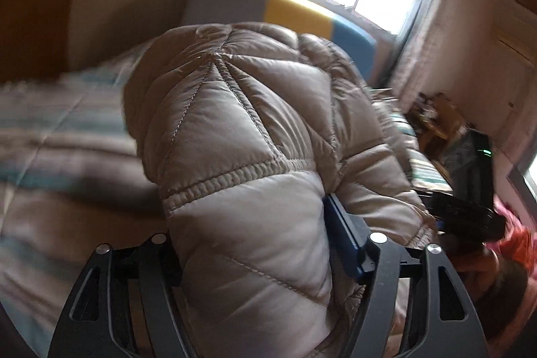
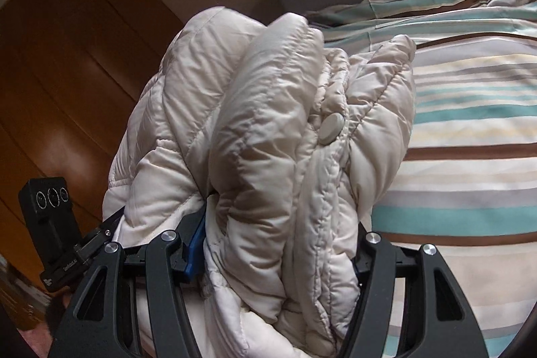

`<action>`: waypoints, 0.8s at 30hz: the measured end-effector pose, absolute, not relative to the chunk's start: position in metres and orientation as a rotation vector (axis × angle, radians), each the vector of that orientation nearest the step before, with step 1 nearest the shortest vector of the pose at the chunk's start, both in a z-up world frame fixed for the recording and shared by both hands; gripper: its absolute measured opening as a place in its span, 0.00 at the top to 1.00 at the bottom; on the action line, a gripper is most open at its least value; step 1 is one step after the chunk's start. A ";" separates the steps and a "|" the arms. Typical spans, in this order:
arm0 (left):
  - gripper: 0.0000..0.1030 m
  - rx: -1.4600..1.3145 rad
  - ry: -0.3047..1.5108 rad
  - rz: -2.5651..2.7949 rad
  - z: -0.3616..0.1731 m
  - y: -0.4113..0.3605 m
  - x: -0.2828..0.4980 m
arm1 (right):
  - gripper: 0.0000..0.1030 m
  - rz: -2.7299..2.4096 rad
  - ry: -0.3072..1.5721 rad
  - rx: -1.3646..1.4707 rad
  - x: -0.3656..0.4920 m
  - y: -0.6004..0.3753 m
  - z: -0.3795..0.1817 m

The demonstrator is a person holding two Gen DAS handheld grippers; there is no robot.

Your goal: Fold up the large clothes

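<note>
Jacket [image 1: 241,136]: puffy, beige, quilted, bunched thick in both grippers and held above the striped bed [image 2: 470,130]. Left gripper [image 1: 255,257] clamps a fat wad of it, jaws fairly wide because of the padding. Right gripper [image 2: 278,250] does the same on a bundle with the snap button [image 2: 332,124] facing the camera. Left view is blurred.

Step, as I read it: mid-carry of a gathered section, either a fold-over or repositioning over the bed. Can't tell how many folds are done.

Next move needs: lower the bundle onto the bed, both sides level, edges lined up, then let go. Down fill will spring back, so press flat before pulling away.
</note>
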State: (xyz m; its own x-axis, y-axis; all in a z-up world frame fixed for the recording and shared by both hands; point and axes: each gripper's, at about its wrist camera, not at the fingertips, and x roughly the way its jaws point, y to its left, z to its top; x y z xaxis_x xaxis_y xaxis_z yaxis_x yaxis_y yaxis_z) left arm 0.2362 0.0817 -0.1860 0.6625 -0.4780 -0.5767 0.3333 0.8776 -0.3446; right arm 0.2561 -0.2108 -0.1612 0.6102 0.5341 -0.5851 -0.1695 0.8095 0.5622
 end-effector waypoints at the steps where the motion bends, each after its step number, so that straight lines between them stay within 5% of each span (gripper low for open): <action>1: 0.26 -0.242 0.732 -0.447 -0.193 0.087 0.240 | 0.38 0.380 0.824 0.458 0.242 -0.211 -0.166; 4: 0.09 -0.279 0.745 -0.392 -0.211 0.100 0.235 | 0.32 0.252 0.804 0.426 0.227 -0.218 -0.174; 14: 0.08 -0.188 0.769 -0.286 -0.196 0.069 0.219 | 0.30 0.118 0.822 0.338 0.215 -0.238 -0.162; 20: 0.08 -0.222 0.723 -0.203 -0.158 0.086 0.218 | 0.28 0.075 0.626 0.235 0.209 -0.232 -0.101; 24: 0.08 -0.207 0.720 -0.147 -0.135 0.075 0.249 | 0.40 0.133 0.638 0.174 0.242 -0.206 -0.085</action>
State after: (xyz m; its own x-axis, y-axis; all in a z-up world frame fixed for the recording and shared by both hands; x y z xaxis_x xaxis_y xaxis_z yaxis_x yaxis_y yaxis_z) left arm 0.2494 0.0748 -0.1347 0.7426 -0.2044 -0.6377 0.0622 0.9692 -0.2383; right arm 0.2416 -0.2060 -0.0853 0.7953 0.1762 -0.5800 -0.0694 0.9770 0.2016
